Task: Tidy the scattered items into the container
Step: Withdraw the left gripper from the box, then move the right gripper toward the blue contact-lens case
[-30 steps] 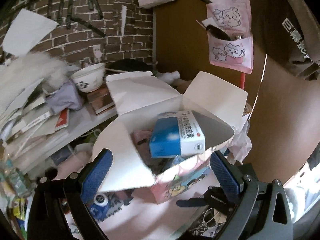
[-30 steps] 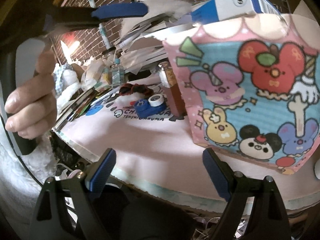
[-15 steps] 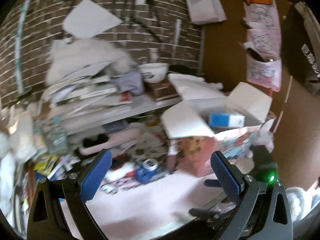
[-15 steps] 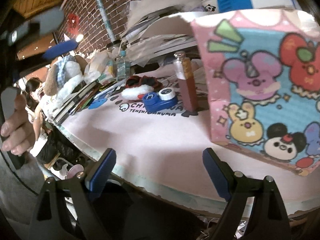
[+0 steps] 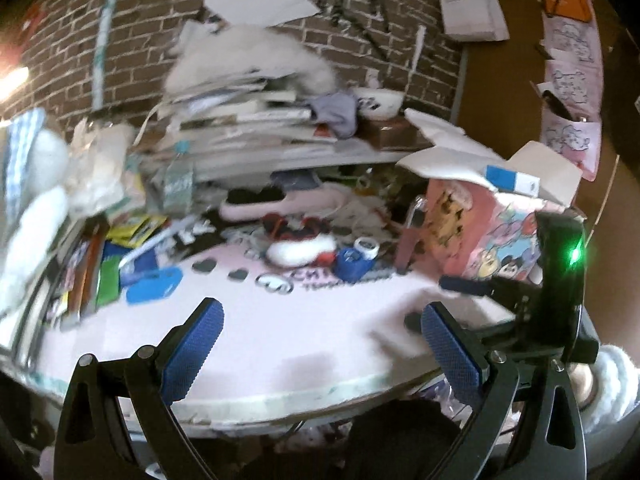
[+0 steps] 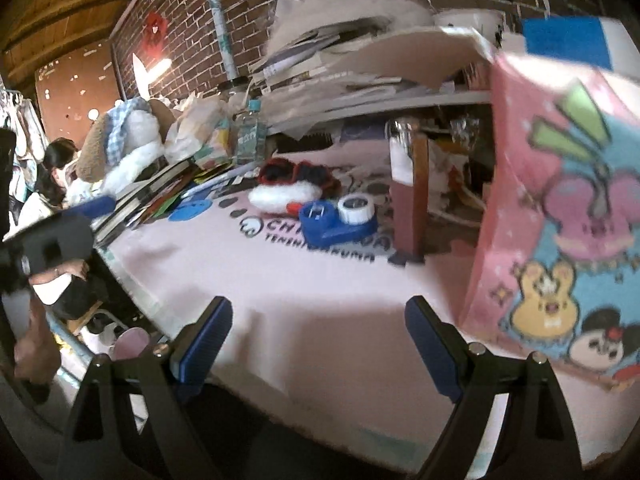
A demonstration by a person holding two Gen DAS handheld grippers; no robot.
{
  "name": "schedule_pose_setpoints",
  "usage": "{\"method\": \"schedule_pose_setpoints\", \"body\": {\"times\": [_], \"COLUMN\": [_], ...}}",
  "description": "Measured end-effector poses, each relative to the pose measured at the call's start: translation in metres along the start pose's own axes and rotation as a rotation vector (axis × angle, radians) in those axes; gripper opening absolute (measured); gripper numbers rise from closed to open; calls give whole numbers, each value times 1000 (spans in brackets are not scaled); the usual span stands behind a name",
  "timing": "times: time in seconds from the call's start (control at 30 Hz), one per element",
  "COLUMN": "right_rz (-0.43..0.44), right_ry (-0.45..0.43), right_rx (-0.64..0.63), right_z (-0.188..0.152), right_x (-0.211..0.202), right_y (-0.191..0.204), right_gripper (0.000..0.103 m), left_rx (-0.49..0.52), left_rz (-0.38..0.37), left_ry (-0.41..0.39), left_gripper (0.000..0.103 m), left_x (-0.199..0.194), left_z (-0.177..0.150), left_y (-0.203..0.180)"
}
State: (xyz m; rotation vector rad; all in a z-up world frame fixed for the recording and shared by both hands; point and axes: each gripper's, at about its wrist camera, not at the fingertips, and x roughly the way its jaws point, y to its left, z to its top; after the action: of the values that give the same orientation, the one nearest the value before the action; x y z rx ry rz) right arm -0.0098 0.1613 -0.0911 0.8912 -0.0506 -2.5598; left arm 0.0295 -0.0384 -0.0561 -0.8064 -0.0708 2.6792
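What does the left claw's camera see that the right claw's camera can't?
Only the left wrist view shows the white bowl with black cartoon print on the shelf, the pink cartoon fabric wall pockets, and the right claw beside a green light.

Only the right wrist view shows the red wall ornament and a person's hand at the left edge.

Both show the pink cartoon-printed cardboard box, the blue and white round-lidded case, the tall brown bottle, the fluffy white and red item and the pink desk mat.
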Motion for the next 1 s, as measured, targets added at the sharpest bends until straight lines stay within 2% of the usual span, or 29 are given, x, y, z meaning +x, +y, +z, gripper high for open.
{"method": "schedule_pose_setpoints", "body": {"times": [0.1,0.3,0.4,0.53,0.63,0.73,0.93,1.0], "right_rz": [-76,-212,-279,-348,-366,-371,-372,-369], "right_ry": [-22,-86,-96,-103,-100,-94,-92,-90], "right_rx": [-25,-27,-29,-70,-82,-76,-80,-79], "right_z": [6,15,19,21,24,29,32,34], "right_x": [6,17,24,31,36,41,47,49], "right_y": [5,9,11,17,21,22,25,25], "right_gripper": [87,86,83,81,80,70,68,64], "left_rx": [-25,-16,-15,-45,-59,-67,-73,-75], "left_rz": [-31,-7,-1,-33,-46,-52,-54,-53], "left_ry": [-6,-6,-6,-11,-20,-21,-23,-24], "left_gripper": [99,99,99,99,99,99,99,99], "left_x": [1,10,12,12,11,11,10,10], "left_z": [-5,-10,-14,-18,-19,-20,-21,-20], "left_y": [1,-2,0,9,13,15,17,17]}}
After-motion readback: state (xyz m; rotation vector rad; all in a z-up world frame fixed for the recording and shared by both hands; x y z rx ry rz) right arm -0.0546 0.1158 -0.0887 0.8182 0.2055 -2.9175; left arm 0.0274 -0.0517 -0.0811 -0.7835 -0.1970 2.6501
